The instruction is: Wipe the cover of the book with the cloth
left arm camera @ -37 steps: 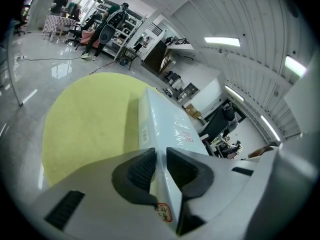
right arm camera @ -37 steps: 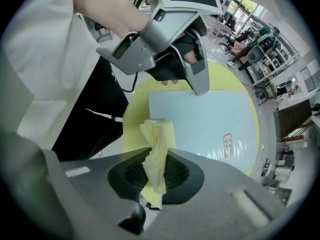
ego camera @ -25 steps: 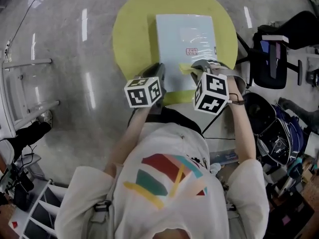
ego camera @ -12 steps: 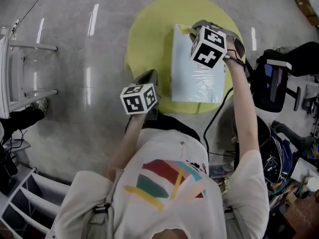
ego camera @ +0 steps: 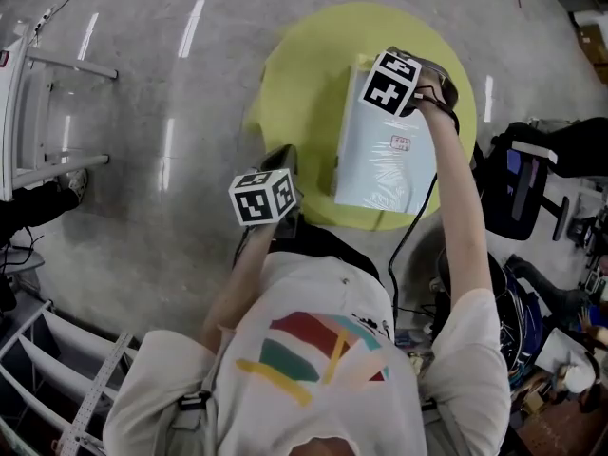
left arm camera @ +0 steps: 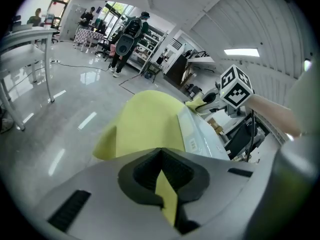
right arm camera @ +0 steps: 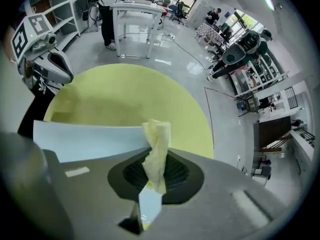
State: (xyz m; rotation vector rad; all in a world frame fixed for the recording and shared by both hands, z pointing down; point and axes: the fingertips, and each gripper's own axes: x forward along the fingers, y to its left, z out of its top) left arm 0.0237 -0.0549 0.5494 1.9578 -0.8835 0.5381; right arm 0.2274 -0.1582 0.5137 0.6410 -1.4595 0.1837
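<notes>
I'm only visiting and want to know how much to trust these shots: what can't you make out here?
- Right gripper view: the right gripper itself hides whether the cloth touches the book.
- Head view: its cube hides most of the cloth.
- Head view: the book's red label is too small to read.
- Head view: the left gripper's cube hides its jaws.

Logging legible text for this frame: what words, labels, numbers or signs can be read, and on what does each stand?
Red label on the book cover: too small to read.
Marker cubes: black-and-white square patterns, no words.
Shirt print: coloured shapes, no letters.
No text is legible anywhere.
</notes>
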